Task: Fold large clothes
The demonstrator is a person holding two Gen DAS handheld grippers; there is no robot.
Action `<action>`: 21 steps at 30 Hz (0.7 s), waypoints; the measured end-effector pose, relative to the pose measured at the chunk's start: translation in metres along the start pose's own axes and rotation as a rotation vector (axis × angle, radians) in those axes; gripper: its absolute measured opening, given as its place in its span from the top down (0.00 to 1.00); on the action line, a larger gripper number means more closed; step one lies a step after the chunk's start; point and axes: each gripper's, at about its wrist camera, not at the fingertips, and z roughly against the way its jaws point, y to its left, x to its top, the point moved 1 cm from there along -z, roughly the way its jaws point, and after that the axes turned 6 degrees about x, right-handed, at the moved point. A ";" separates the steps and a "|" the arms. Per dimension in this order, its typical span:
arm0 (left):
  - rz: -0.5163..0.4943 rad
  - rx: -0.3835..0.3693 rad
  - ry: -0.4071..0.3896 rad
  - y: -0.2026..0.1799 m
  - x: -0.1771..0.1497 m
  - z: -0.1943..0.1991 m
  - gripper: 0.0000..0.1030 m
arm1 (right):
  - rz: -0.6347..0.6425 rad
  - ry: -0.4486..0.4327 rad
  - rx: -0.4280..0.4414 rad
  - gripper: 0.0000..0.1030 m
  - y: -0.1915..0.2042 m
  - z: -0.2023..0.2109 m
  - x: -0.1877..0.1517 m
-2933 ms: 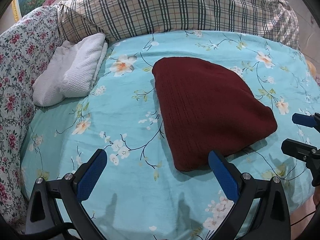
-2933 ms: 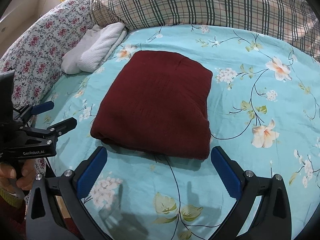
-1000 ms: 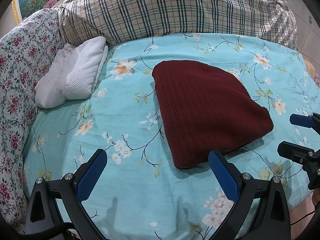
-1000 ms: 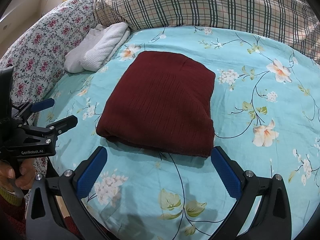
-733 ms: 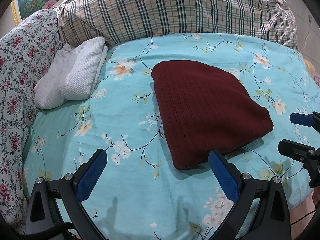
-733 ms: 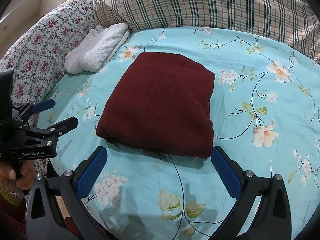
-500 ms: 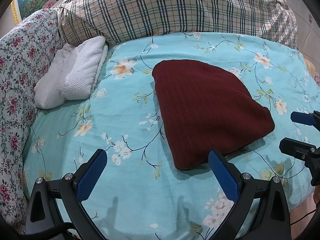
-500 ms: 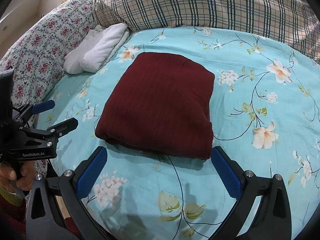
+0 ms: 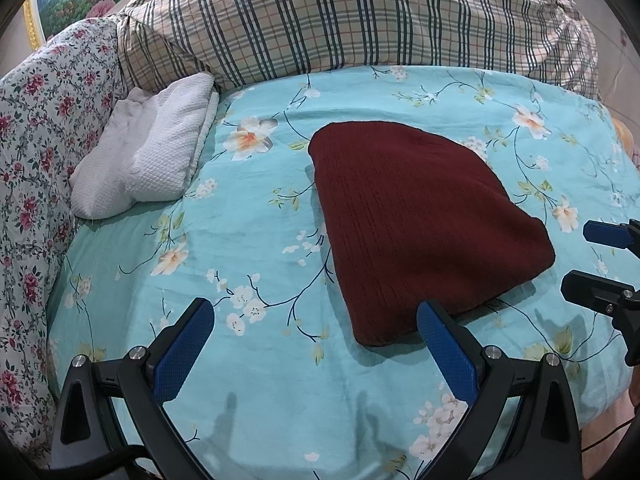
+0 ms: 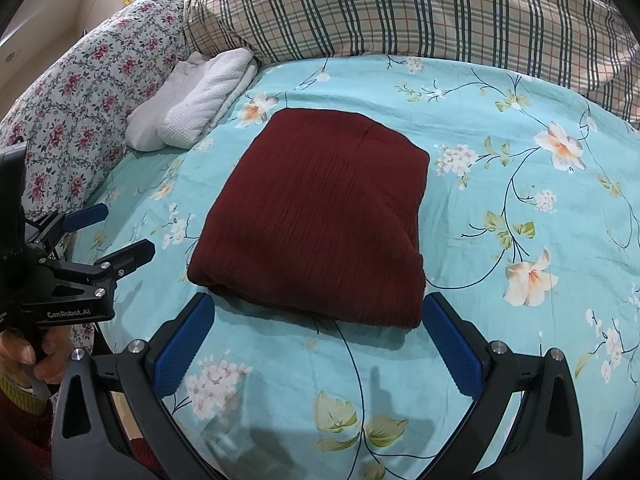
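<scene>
A dark red knitted garment (image 9: 420, 220) lies folded into a thick rectangle on the turquoise floral bed sheet (image 9: 248, 248). It also shows in the right wrist view (image 10: 320, 224). My left gripper (image 9: 316, 340) is open and empty, held above the sheet just in front of the garment's near left corner. My right gripper (image 10: 320, 332) is open and empty, held in front of the garment's near edge. Each gripper shows at the side of the other's view, the right gripper (image 9: 592, 256) and the left gripper (image 10: 116, 232), both open.
A folded white textured cloth (image 9: 148, 160) lies at the back left of the bed, also in the right wrist view (image 10: 200, 100). A plaid quilt (image 9: 340, 20) is piled along the back. A floral quilt (image 9: 36, 140) lines the left side. The bed's front edge is near the grippers.
Both grippers have stayed open and empty and shifted only slightly. The folded garment has not moved.
</scene>
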 end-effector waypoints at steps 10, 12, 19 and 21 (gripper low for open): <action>-0.003 0.003 -0.009 0.000 0.001 0.001 0.01 | -0.001 -0.001 -0.001 0.00 -0.001 -0.001 0.001; -0.002 0.004 -0.009 -0.001 0.001 0.001 0.01 | -0.001 -0.002 0.000 0.00 -0.002 -0.001 0.002; -0.002 0.007 -0.009 0.000 0.003 0.001 0.01 | 0.000 -0.001 0.001 0.00 -0.003 -0.002 0.005; -0.001 0.008 -0.010 0.000 0.004 0.001 0.01 | 0.001 -0.001 0.001 0.00 -0.003 -0.002 0.004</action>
